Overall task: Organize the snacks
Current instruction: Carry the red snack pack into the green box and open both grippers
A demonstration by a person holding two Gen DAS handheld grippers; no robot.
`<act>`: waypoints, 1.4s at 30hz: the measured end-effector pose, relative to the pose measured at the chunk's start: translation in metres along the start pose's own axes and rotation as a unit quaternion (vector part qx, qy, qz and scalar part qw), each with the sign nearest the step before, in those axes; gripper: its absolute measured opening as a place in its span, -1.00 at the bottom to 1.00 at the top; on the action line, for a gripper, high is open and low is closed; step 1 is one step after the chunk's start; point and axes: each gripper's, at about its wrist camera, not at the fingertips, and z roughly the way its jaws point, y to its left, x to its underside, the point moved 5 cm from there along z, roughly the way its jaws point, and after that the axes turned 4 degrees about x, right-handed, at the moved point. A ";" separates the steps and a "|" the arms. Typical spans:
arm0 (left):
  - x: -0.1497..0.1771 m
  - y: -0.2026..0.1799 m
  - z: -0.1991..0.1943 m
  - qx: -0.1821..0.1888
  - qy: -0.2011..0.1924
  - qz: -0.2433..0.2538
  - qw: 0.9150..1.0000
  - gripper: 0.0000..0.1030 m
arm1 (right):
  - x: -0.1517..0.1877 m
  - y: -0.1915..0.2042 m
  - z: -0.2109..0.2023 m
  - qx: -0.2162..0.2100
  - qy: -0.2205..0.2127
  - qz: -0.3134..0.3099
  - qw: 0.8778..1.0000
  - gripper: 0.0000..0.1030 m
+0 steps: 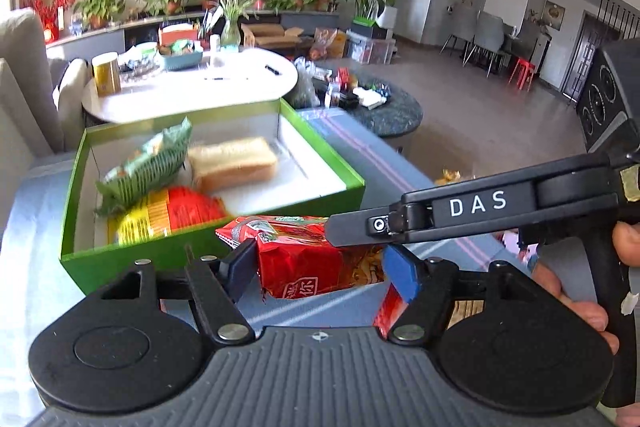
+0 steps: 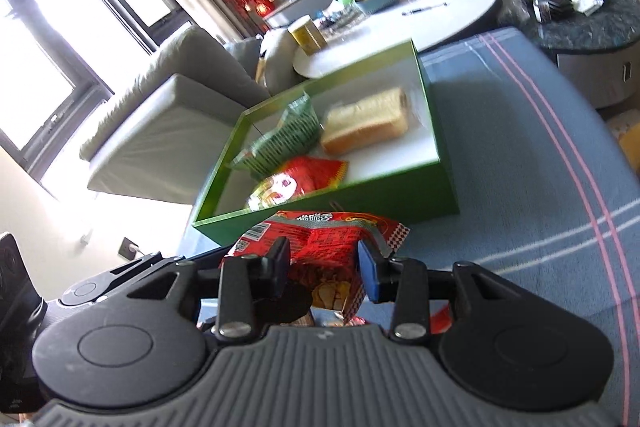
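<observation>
Your tabletop (image 2: 520, 155) wears a blue cloth with pink and white stripes, and the green box (image 2: 400, 203) sits on it toward the sofa side, open at the top. Inside the box, a wrapped loaf of sliced bread (image 2: 366, 125) lies at the far end, a green striped packet (image 2: 284, 141) rests beside it, and a red and yellow packet (image 2: 296, 181) lies nearest you.

Just in front of the box's near wall, you hold a red snack bag (image 2: 332, 247) off the cloth with both tools. Your right claw (image 2: 326, 265) is clamped on one end of the bag, its pads pressing the foil. Your left claw (image 1: 320, 267) stands around the other end; its blue pad touches the bag's edge, but you cannot tell whether it truly grips.
</observation>
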 end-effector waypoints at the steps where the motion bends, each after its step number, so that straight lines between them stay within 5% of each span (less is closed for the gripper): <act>1: -0.004 0.000 -0.001 -0.001 -0.005 0.003 1.000 0.27 | -0.003 0.001 -0.001 -0.002 -0.005 0.000 1.000 -0.27; 10: -0.043 0.009 0.007 -0.026 -0.038 0.029 0.999 0.34 | -0.037 0.013 0.002 -0.020 -0.051 -0.011 0.998 -0.27; 27: -0.089 0.054 0.092 -0.035 -0.028 0.030 0.999 0.34 | -0.095 -0.016 0.065 -0.021 -0.048 0.006 0.999 -0.25; 37: -0.080 0.092 0.141 -0.031 -0.002 -0.006 0.999 0.34 | -0.104 -0.035 0.109 0.000 -0.022 0.005 1.000 -0.25; 42: -0.076 0.096 0.132 -0.044 -0.017 -0.007 0.999 0.33 | -0.105 -0.049 0.106 0.023 -0.047 0.018 0.998 -0.27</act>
